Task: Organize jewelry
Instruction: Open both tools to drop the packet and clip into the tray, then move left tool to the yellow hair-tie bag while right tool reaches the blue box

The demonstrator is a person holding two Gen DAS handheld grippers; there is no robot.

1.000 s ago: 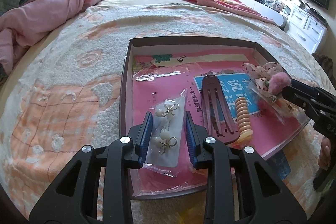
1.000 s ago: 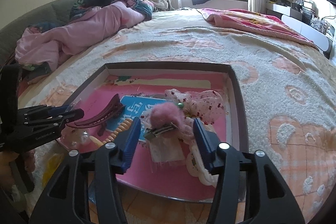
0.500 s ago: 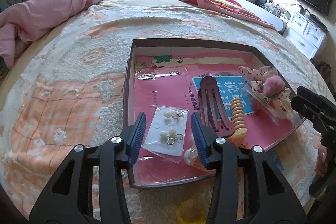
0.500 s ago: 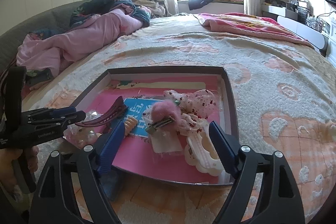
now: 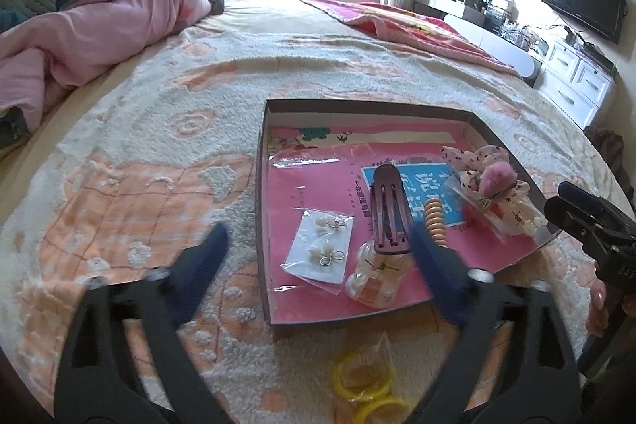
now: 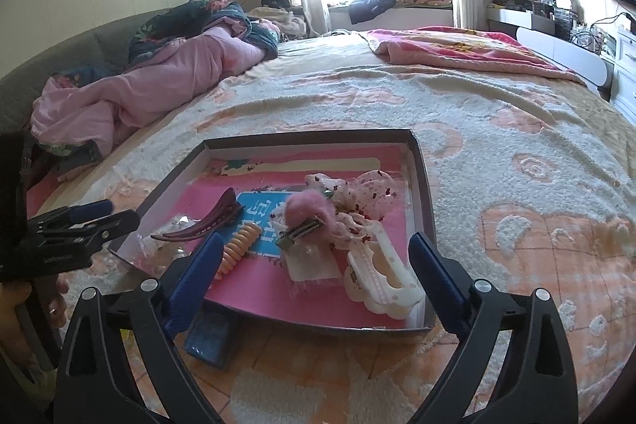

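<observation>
A shallow dark box (image 5: 260, 225) with a pink lining lies on the bed. In it are a clear earring packet (image 5: 322, 249), a maroon hair clip (image 5: 389, 209), an orange spiral tie (image 5: 435, 221) and a pink pompom clip (image 5: 497, 179). My left gripper (image 5: 318, 241) hovers above the box's near left corner. Its jaws are opening wide and touch nothing; the earring packet lies flat below them. My right gripper (image 6: 316, 243) is also opening, with nothing pressed; the pompom clip (image 6: 308, 211) and a cream claw clip (image 6: 381, 277) rest in the box beyond its tips.
A bag of yellow rings (image 5: 365, 384) lies on the fluffy bedspread just outside the box's near wall. A blue item (image 6: 210, 338) sticks out under the box's near edge. A pink quilt (image 5: 99, 34) is piled at the far left, and a hand shows at the lower left of the right wrist view.
The left gripper let go of the earring packet, which now lies in the box, spread wide and drew back upward. The right jaws widened away from the pompom clip and pulled back.
</observation>
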